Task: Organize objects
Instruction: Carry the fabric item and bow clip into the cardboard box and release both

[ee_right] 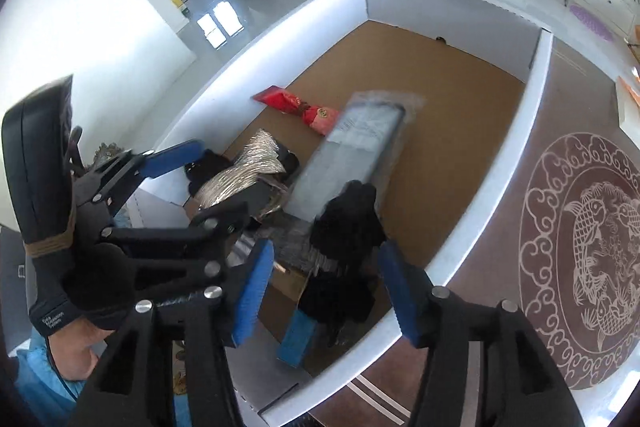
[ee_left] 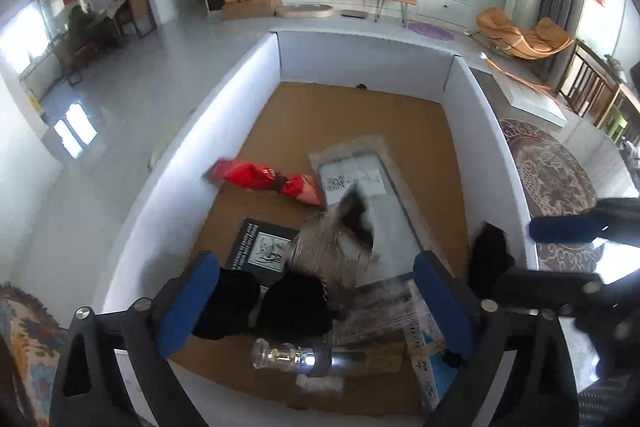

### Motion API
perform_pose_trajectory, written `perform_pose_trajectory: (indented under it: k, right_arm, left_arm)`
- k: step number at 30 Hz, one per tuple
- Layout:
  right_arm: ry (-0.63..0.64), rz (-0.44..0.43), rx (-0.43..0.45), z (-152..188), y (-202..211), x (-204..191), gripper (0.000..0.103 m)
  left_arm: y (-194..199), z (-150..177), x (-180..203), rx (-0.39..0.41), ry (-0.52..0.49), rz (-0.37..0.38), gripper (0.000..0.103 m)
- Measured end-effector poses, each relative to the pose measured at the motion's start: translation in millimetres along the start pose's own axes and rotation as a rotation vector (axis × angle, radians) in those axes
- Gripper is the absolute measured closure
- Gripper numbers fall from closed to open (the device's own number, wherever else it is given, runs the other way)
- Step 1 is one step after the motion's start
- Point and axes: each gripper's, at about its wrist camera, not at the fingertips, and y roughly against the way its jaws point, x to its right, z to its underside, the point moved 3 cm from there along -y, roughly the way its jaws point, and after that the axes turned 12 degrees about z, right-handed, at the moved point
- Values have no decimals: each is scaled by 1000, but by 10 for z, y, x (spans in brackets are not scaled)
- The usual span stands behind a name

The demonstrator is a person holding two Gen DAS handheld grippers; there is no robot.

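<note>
So everything's piled in the near end of the white-walled box (ee_left: 248, 67) with the cardboard floor, and both tongs are hovering over it spread wide, pinching nothing: left tongs (ee_left: 316, 301), right tongs (ee_right: 326, 291). The black cloth bundle (ee_right: 348, 215) sits right below the right tongs, leaning on the near end of the long bagged grey box (ee_right: 360, 147). I'd guess that cloth is light and floppy, so just pinch a bunched fold near the top and it should come along, though it'll sag. The grey box looks stiff, but the plastic wrap is probably slippery; grab it across the narrow width, not the loose film. The crinkly silver packet (ee_left: 324, 247) probably crushes easily. The red wrapper (ee_left: 266, 179) lies farther in, and the small glass bottle (ee_left: 304, 355) near the left tongs looks breakable and rolly.
</note>
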Motion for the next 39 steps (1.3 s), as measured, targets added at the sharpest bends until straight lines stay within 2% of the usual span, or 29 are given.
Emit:
perform_pose_trajectory:
  k: [3, 7, 8, 9, 11, 12, 14, 16, 18, 25, 39]
  right_arm:
    - [-20, 51, 28, 15, 191, 99, 26]
    - [-5, 112, 64, -31, 420, 230, 24]
    - [3, 128, 76, -55, 474, 238, 23]
    - [12, 141, 87, -47, 522, 247, 19]
    - [37, 178, 113, -61, 590, 235, 15]
    - [51, 195, 120, -45, 611, 228, 14]
    - [77, 226, 128, -12, 641, 197, 14]
    - [95, 243, 125, -3, 589, 178, 14]
    - [112, 250, 120, 33, 575, 160, 14]
    - [141, 280, 112, 58, 448, 109, 14]
    - [126, 289, 88, -36, 502, 43, 14]
  left_arm:
    - [146, -42, 60, 36, -17, -53, 4]
    - [322, -102, 8, 85, 121, -1, 4]
    - [383, -103, -17, 107, 170, -29, 4]
    - [467, -91, -45, 144, 213, -89, 4]
    - [570, -93, -47, 197, 212, -167, 4]
    - [626, -99, -18, 213, 183, -235, 4]
    - [660, -115, 19, 197, 150, -313, 4]
    - [662, -116, 32, 166, 139, -352, 4]
    - [657, -103, 40, 138, 143, -350, 4]
    - [690, -70, 44, 117, 186, -240, 4]
    - [819, -43, -10, 103, 235, -242, 4]
